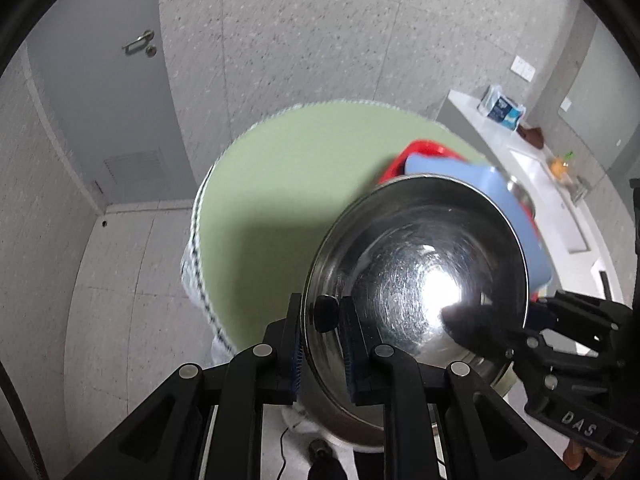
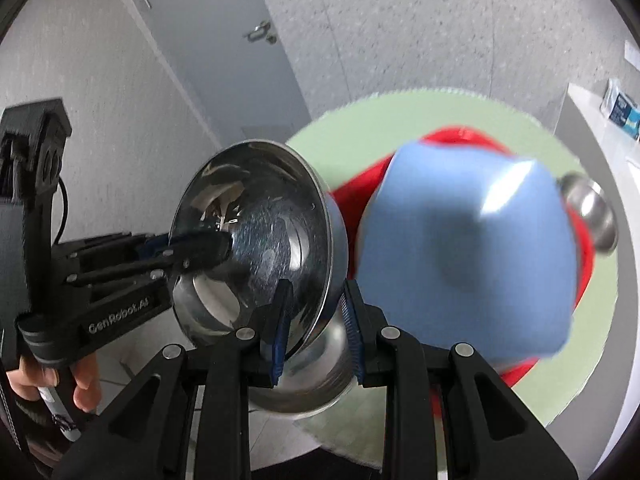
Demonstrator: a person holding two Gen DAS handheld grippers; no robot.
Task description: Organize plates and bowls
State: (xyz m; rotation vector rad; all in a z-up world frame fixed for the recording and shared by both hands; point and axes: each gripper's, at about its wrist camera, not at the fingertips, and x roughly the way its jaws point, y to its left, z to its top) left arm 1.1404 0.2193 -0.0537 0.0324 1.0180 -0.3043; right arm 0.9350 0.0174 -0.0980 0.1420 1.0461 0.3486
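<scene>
A shiny steel bowl point(image 1: 416, 264) is held tilted on edge above the round green table point(image 1: 288, 184). My left gripper point(image 1: 322, 344) is shut on its rim, one finger inside, one outside. My right gripper point(image 2: 316, 320) is shut on the opposite rim of the same steel bowl point(image 2: 260, 240). The right gripper also shows in the left wrist view point(image 1: 480, 320), and the left gripper in the right wrist view point(image 2: 200, 250). A blue plate point(image 2: 468, 248) stands upright in a red rack point(image 2: 452, 138) just behind the bowl. A second steel bowl point(image 2: 592, 212) lies beyond the rack.
A white counter point(image 1: 532, 168) with a blue-and-white packet point(image 1: 502, 106) runs along the right wall. A grey door point(image 1: 108, 112) stands at the left. Tiled floor surrounds the table.
</scene>
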